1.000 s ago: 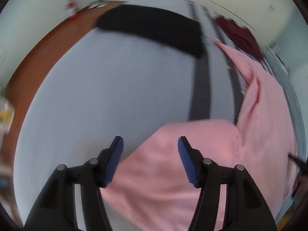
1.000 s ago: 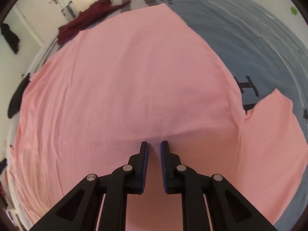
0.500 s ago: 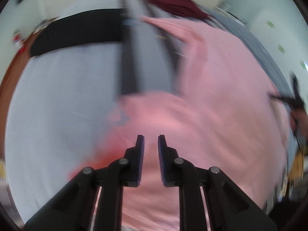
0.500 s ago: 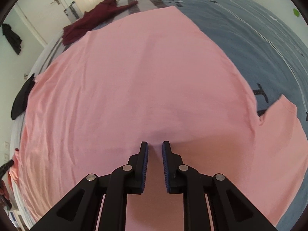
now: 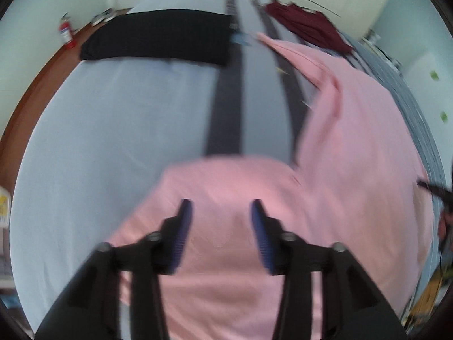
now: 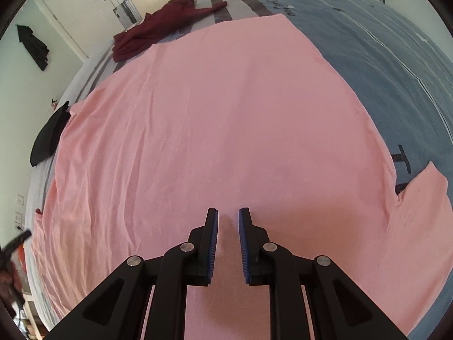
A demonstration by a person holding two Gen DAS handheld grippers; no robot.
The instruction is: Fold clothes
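A large pink T-shirt [image 6: 226, 113] lies spread flat on the bed. In the left wrist view its near sleeve [image 5: 226, 178] sits just below my left gripper [image 5: 220, 212], whose jaws are opening; the cloth lies under the blue pads and they do not press on it. My right gripper [image 6: 228, 218] is over the shirt's near edge, its jaws almost closed with a strip of pink cloth between the pads. The other sleeve [image 6: 424, 212] spreads to the right of it.
A black folded garment [image 5: 158, 36] lies across the far end of the pale bed sheet [image 5: 99, 127]. A maroon garment [image 6: 167, 19] is heaped beyond the shirt. Blue cover [image 6: 382, 42] runs along the right. A dark item [image 6: 48, 138] rests at the bed's left edge.
My left gripper shut over the sleeve half a second ago and now stands apart again, having shifted sideways. My right gripper kept its narrow gap and hardly moved.
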